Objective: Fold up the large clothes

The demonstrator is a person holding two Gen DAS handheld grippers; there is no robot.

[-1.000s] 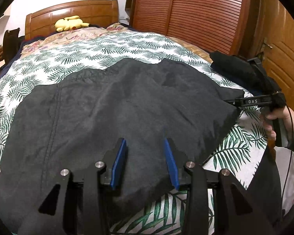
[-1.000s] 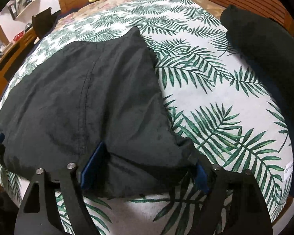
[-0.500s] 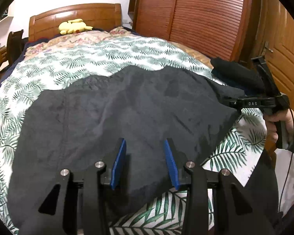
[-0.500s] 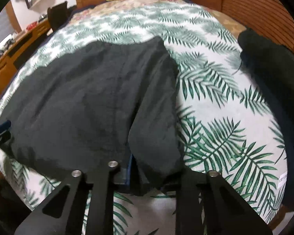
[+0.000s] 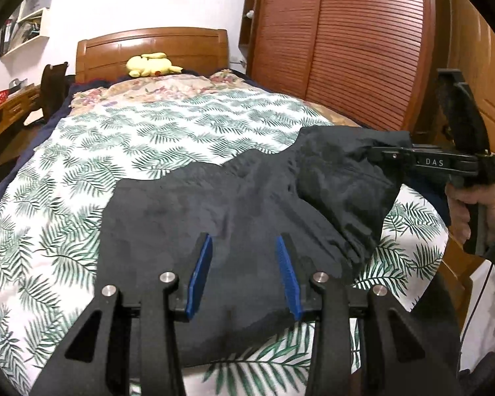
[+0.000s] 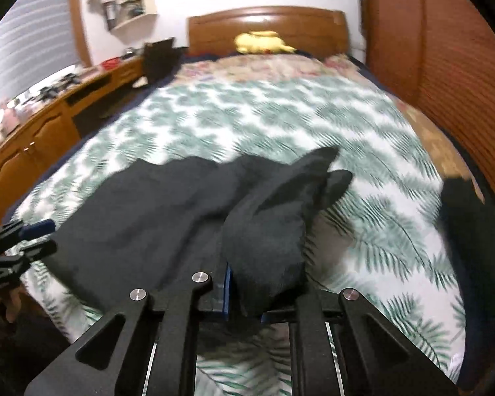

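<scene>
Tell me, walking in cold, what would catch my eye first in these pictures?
Probably the big dark garment sprawled across the near end of the palm-leaf bedspread. Next, the right gripper, which has one edge of it pinched between its jaws and raised off the bed, held by a hand at the right. Far off, a yellow plush toy lies by the wooden headboard.
</scene>
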